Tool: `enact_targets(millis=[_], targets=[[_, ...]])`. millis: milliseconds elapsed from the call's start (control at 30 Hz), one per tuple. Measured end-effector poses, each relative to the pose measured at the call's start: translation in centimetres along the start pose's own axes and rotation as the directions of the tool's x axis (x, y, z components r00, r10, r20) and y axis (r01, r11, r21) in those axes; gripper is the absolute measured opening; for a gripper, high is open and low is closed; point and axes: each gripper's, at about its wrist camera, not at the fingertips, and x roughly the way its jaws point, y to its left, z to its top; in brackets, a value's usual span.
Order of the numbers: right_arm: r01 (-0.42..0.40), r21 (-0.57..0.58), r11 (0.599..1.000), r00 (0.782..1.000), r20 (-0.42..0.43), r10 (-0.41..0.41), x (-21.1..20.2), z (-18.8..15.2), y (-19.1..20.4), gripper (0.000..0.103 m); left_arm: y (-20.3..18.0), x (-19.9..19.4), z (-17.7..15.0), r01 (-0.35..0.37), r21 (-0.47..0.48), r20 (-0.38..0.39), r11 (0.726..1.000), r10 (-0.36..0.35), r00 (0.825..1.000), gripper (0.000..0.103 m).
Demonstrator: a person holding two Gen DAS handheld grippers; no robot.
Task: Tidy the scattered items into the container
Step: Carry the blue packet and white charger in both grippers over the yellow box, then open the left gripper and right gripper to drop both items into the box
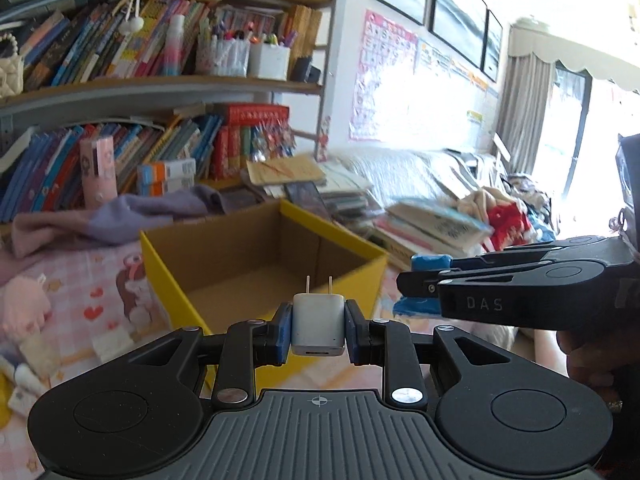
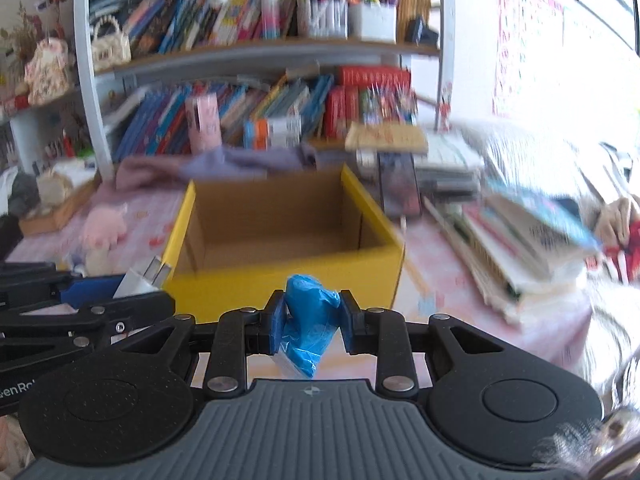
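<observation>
So the yellow cardboard box [image 2: 280,280] looks totally empty inside, just bare brown floor as far as I can see, so I'd say the tidying has barely started. Both hands are loaded though. The left gripper [image 1: 318,330] has its jaws clamped on a small white phone charger [image 1: 318,326], prongs pointing up and away toward the box, and the right gripper [image 2: 312,320] is squeezing a crumpled blue plastic bag or wrapper [image 2: 308,320], kind of shiny and scrunched, hanging out below the pads. Both are held in the air just short of the box's near wall, side by side. Still left, I reckon: drop these two in, then go for the bits lying on the pink patterned sheet [image 1: 80,304], like the little white packets [image 1: 24,392] off to the left.
</observation>
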Motion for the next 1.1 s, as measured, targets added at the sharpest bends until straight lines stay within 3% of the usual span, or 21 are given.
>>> enact_targets(millis=[200, 533, 767, 933, 1100], targets=[[-0.078, -0.058, 0.995, 0.997, 0.016, 0.08, 4.6, 4.2, -2.0, 0.026, 0.7, 3.8, 2.3, -0.067, -0.038, -0.002, 0.997, 0.067, 0.998, 0.025], [-0.252, -0.155, 0.955, 0.967, -0.077, 0.243, 12.4, 7.8, -3.5, 0.026, 2.1, 9.0, 5.0, -0.216, -0.057, -0.068, 0.975, 0.212, 0.975, 0.025], [-0.361, -0.28, 0.89, 0.925, -0.226, 0.304, 19.8, 9.2, -3.0, 0.026, 4.2, 14.6, 6.3, -0.291, 0.011, -0.198, 0.957, 0.287, 0.937, 0.025], [-0.401, -0.414, 0.817, 0.906, -0.31, 0.288, 25.0, 9.3, -1.6, 0.026, 6.0, 18.9, 5.9, -0.315, 0.055, -0.306, 0.948, 0.316, 0.898, 0.025], [-0.45, -0.456, 0.768, 0.878, -0.385, 0.285, 28.6, 9.2, -0.7, 0.026, 6.4, 21.5, 6.0, -0.316, 0.106, -0.351, 0.943, 0.333, 0.875, 0.026]])
